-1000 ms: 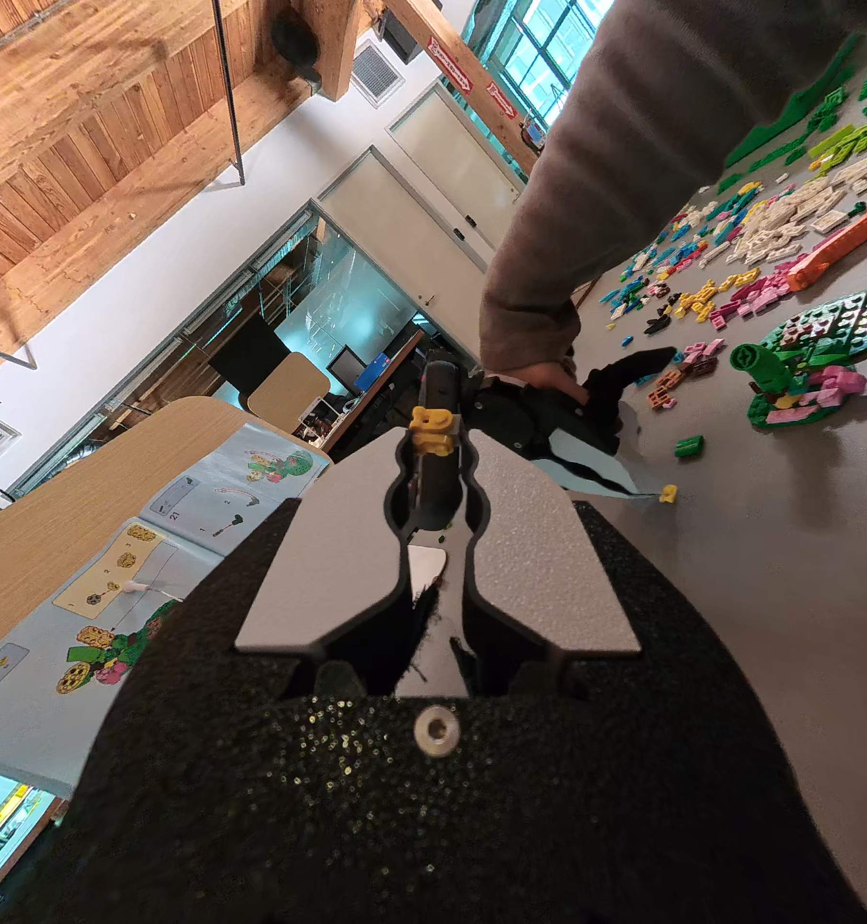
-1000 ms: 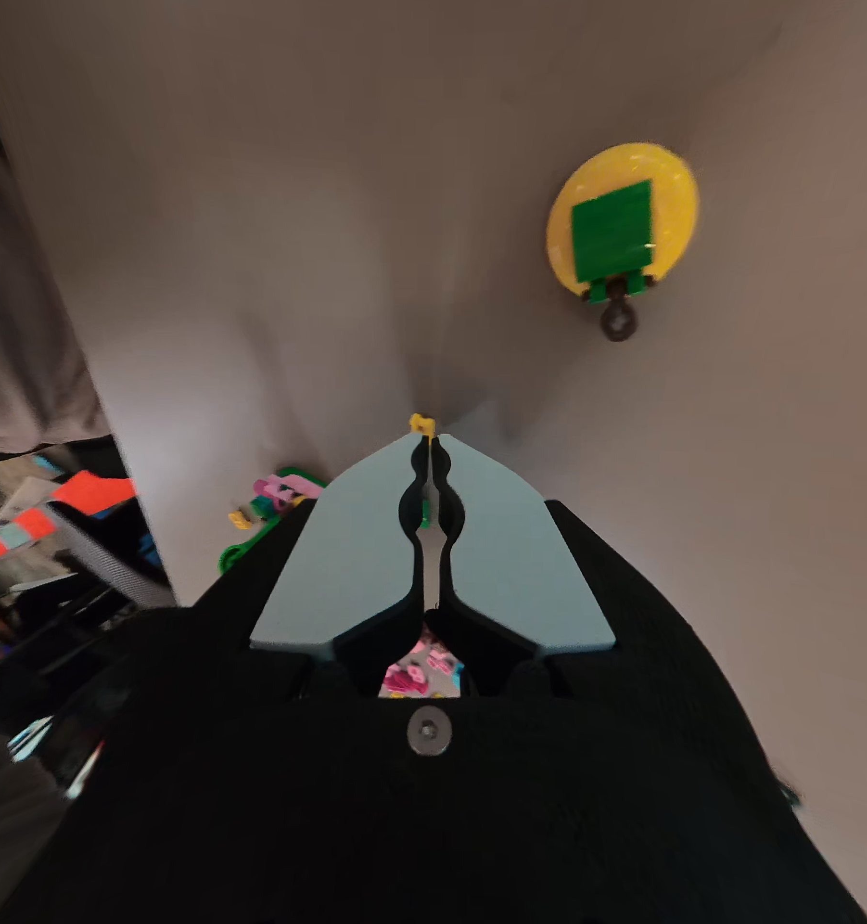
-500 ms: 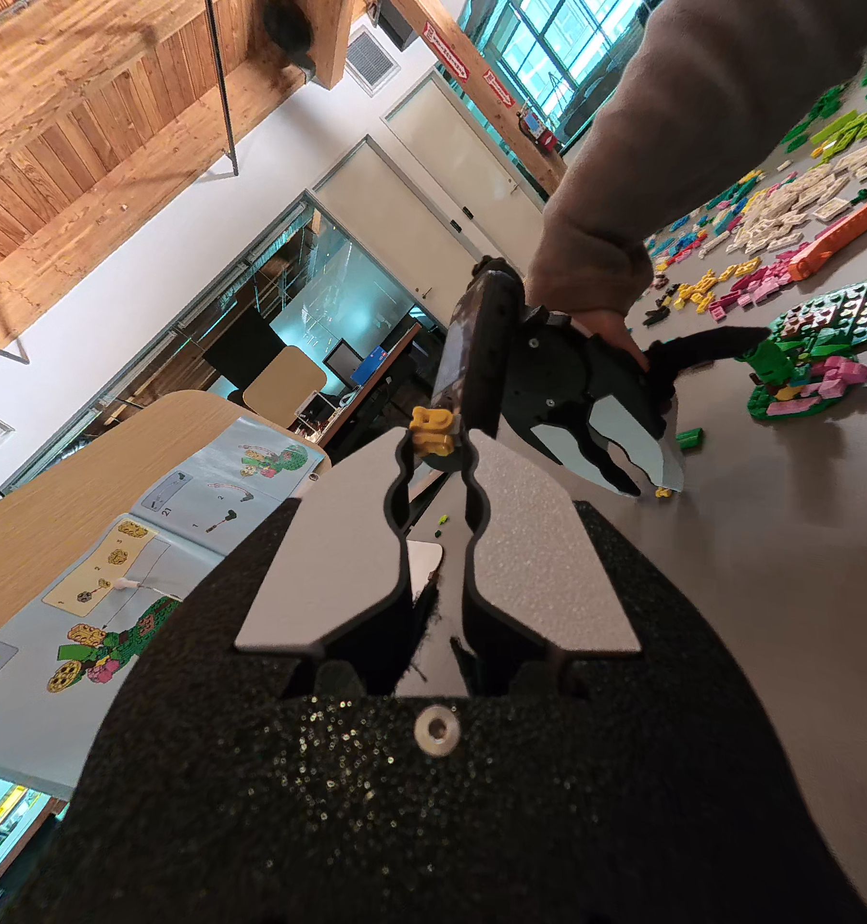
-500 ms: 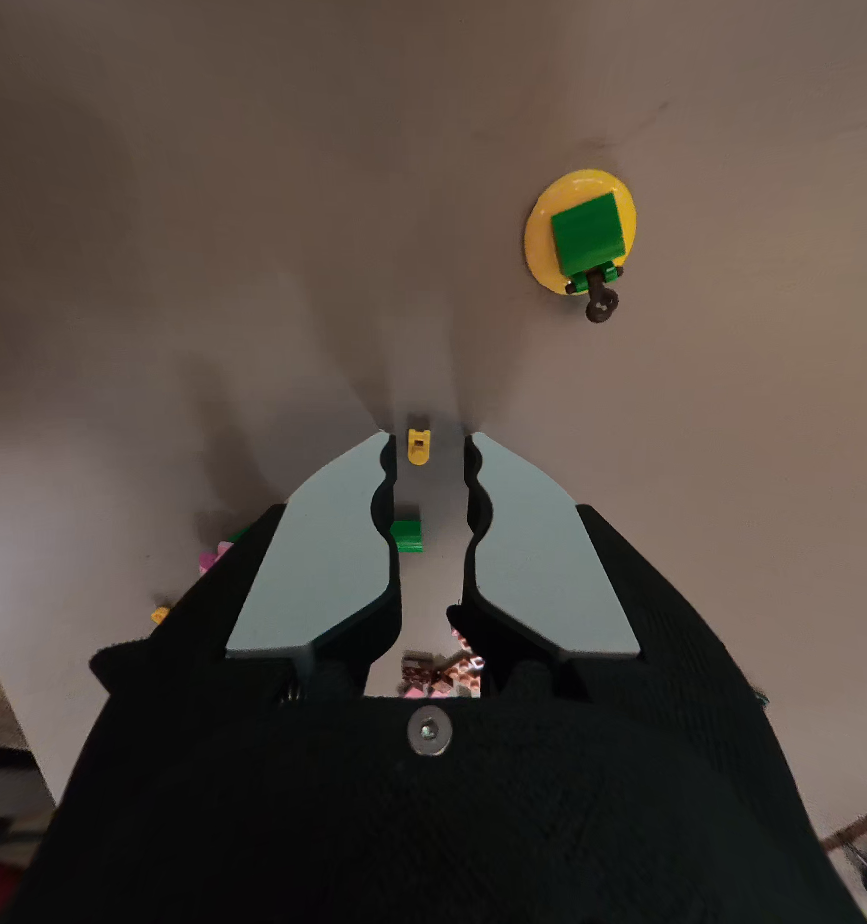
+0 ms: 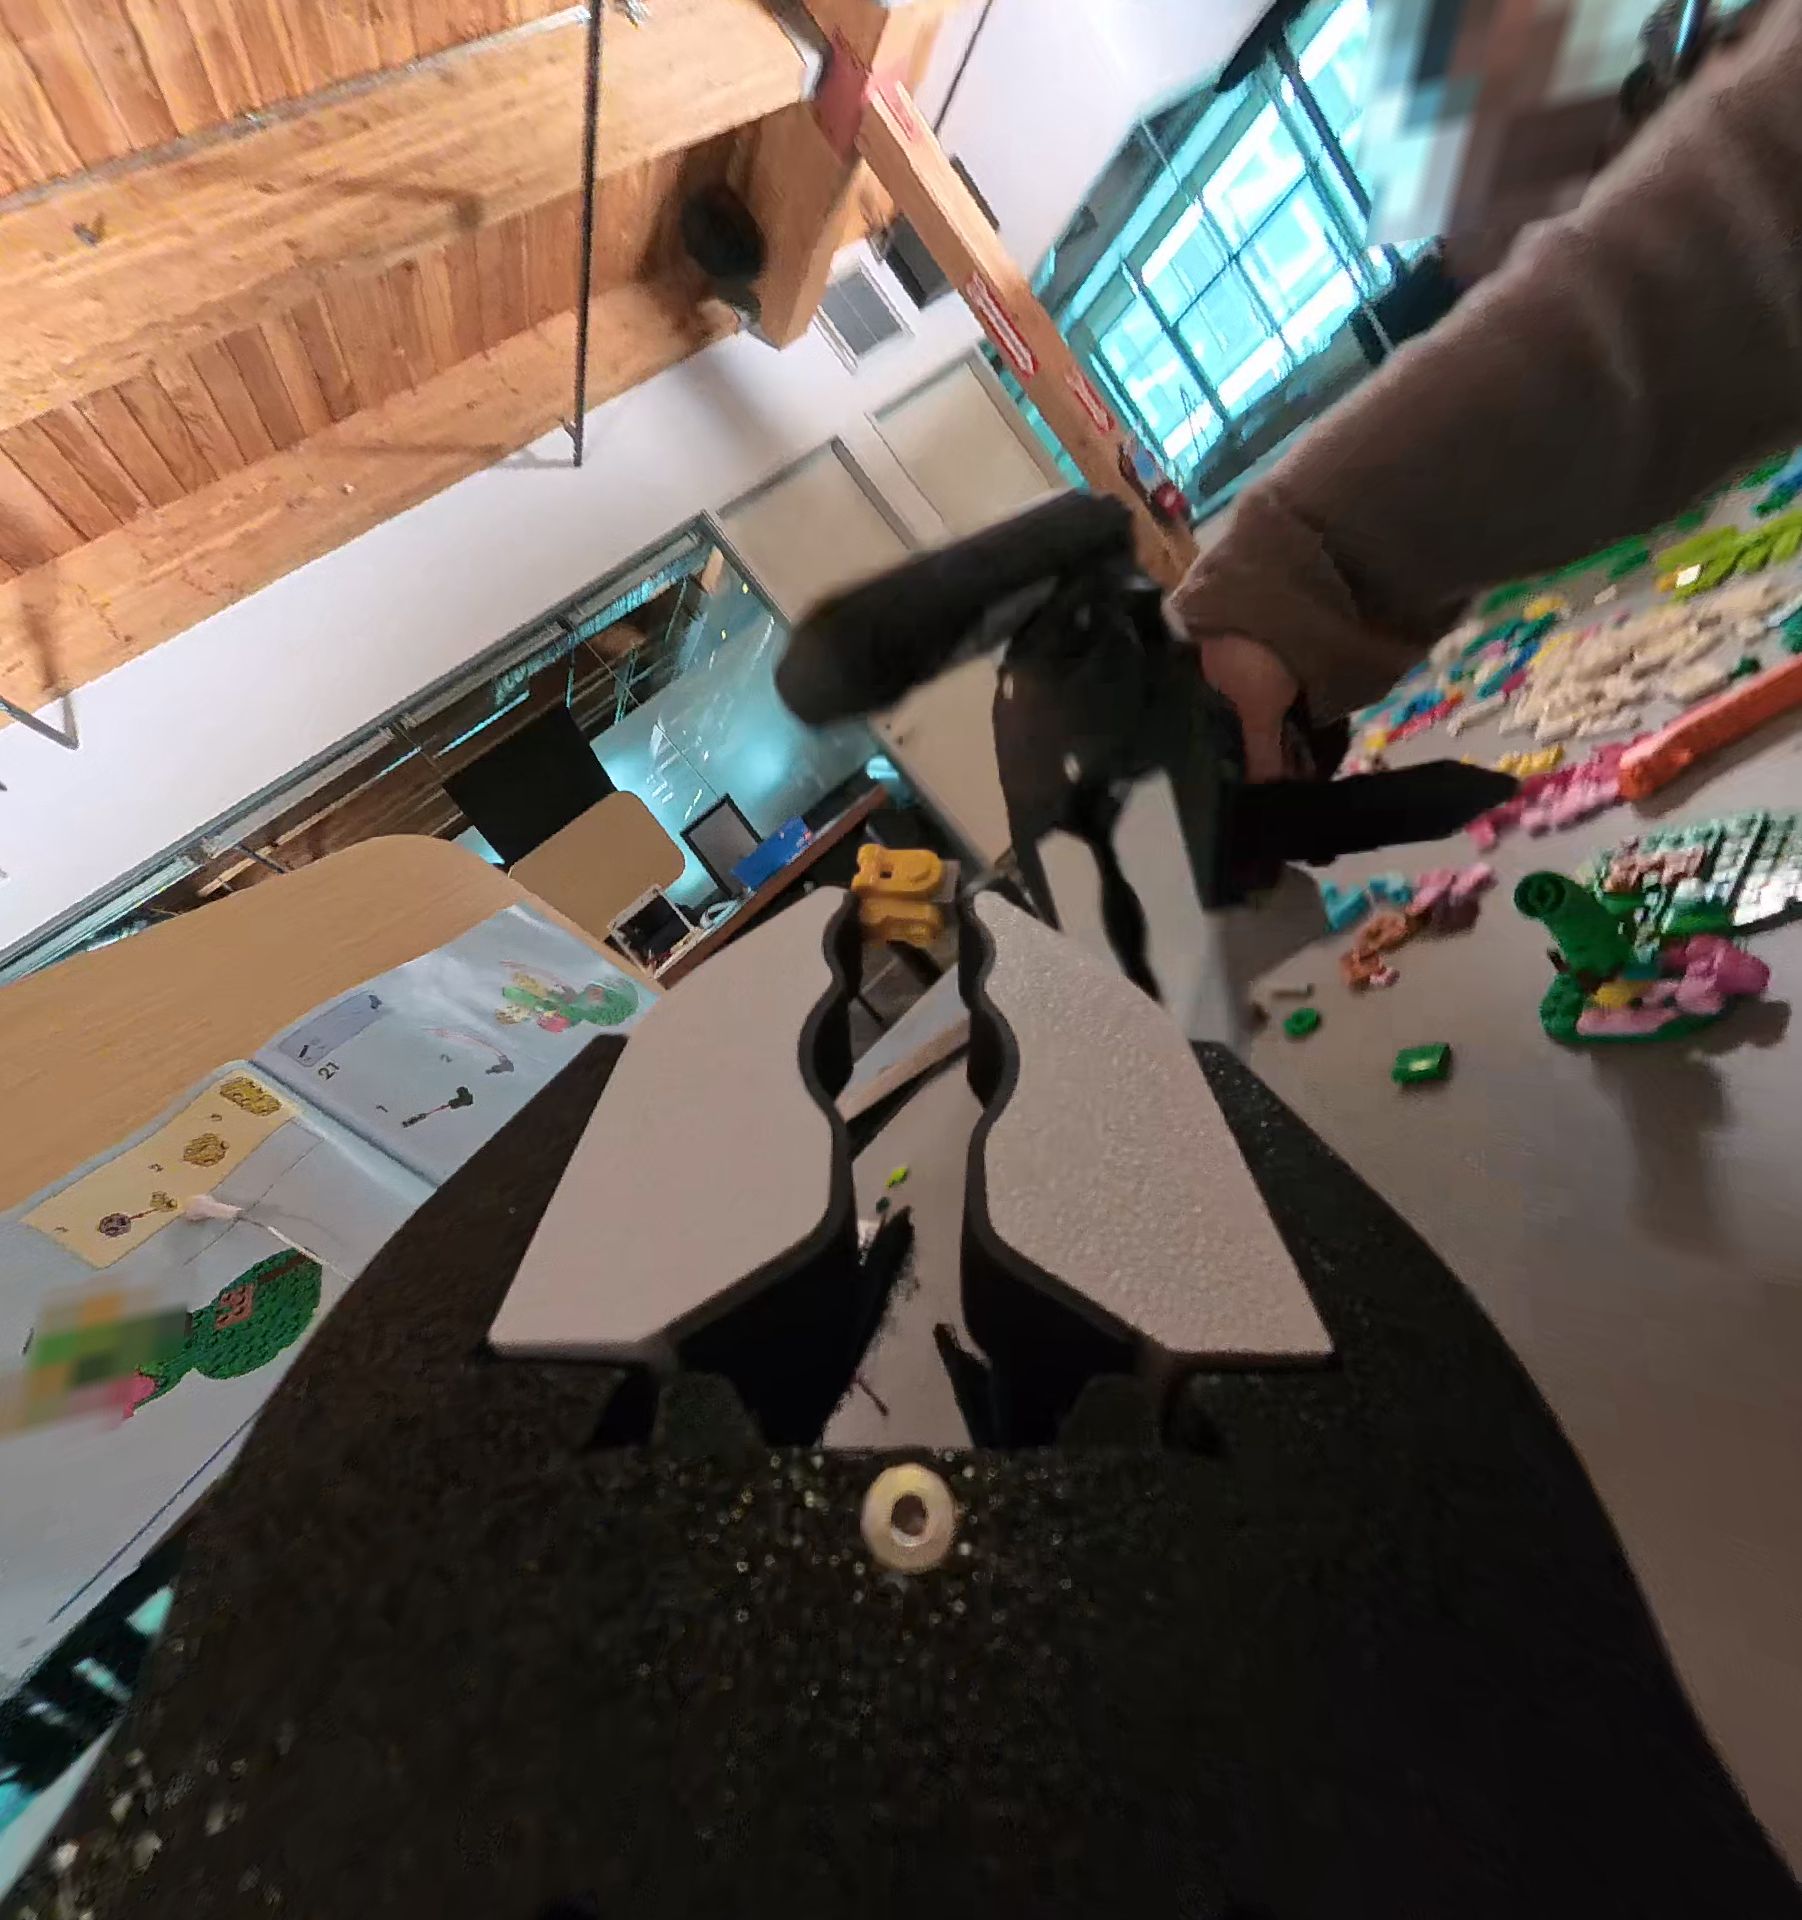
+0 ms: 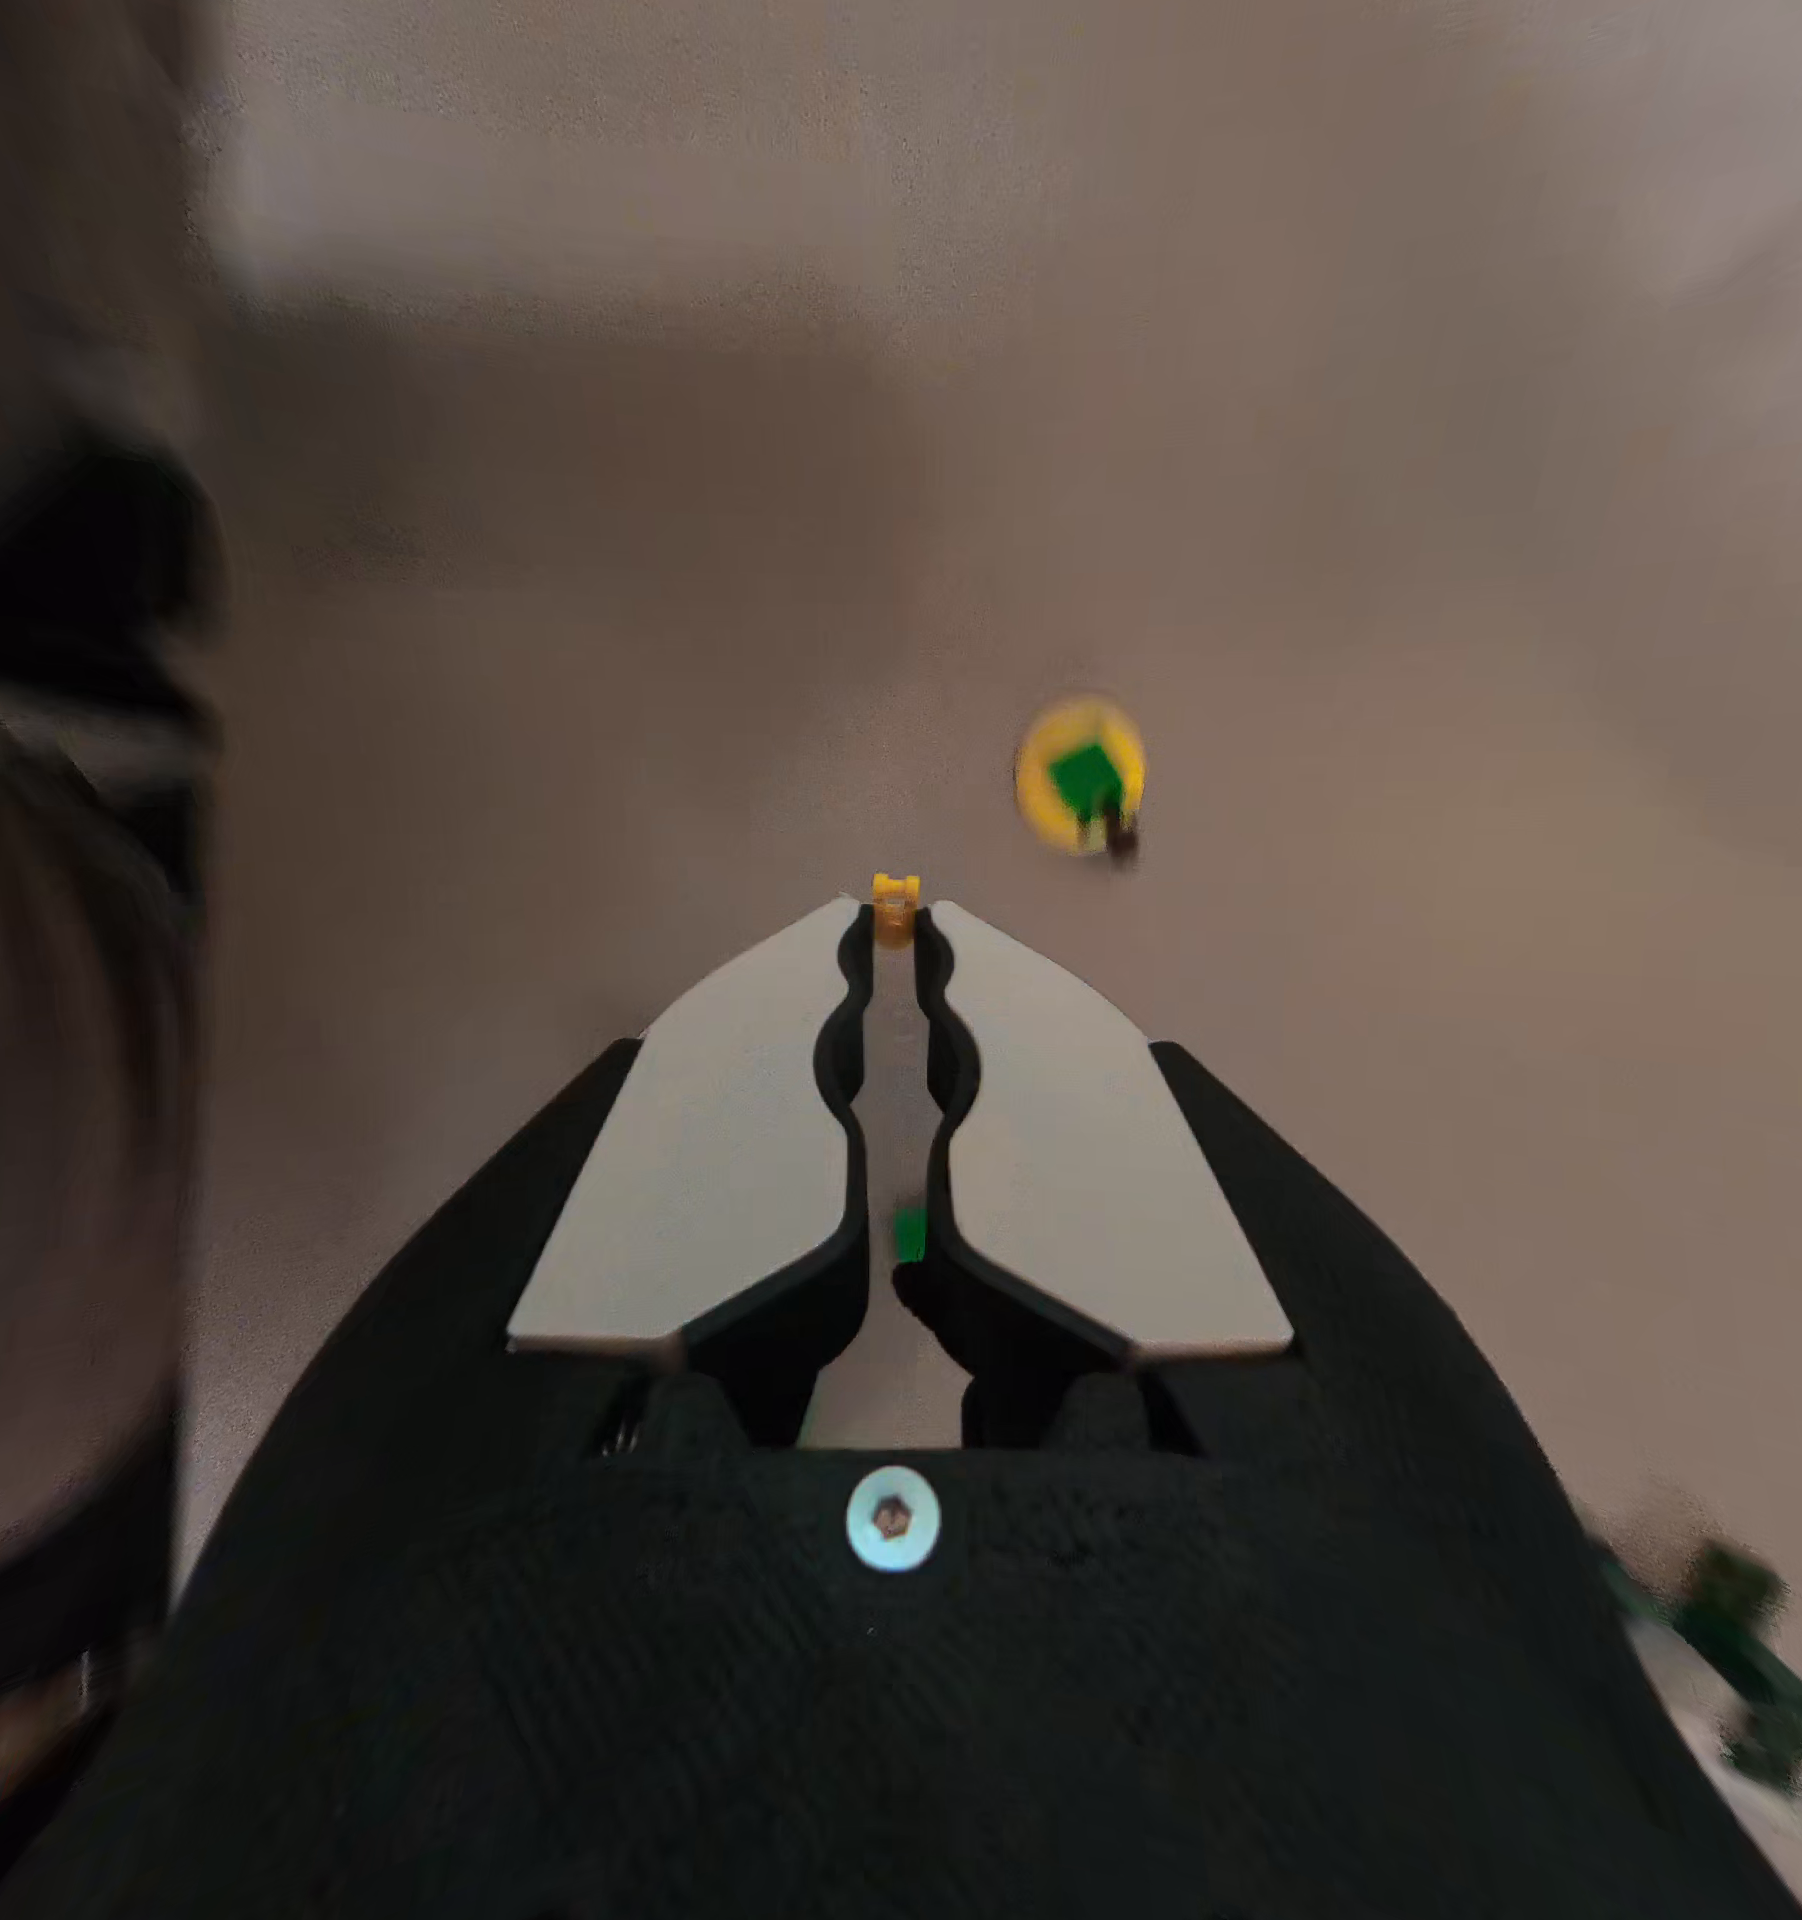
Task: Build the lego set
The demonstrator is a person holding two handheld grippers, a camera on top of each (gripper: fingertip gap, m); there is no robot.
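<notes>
My left gripper is shut on a small yellow Lego piece and holds it in the air, tilted up over the table edge. My right gripper is shut on another small yellow piece above the grey table. A yellow round disc with a green plate on it lies on the table beyond and to the right. In the left wrist view the right gripper's black body hangs above the table, held by a hand in a grey sleeve. A part-built green and pink model stands to the right.
The open instruction booklet lies at the left. A round green plate, an orange bar and a wide spread of loose bricks lie at the far right. A small green brick lies near the model.
My right gripper was open around the yellow piece on the table; it has shut on it and lifted it. My left gripper still holds its yellow piece and has tilted a little.
</notes>
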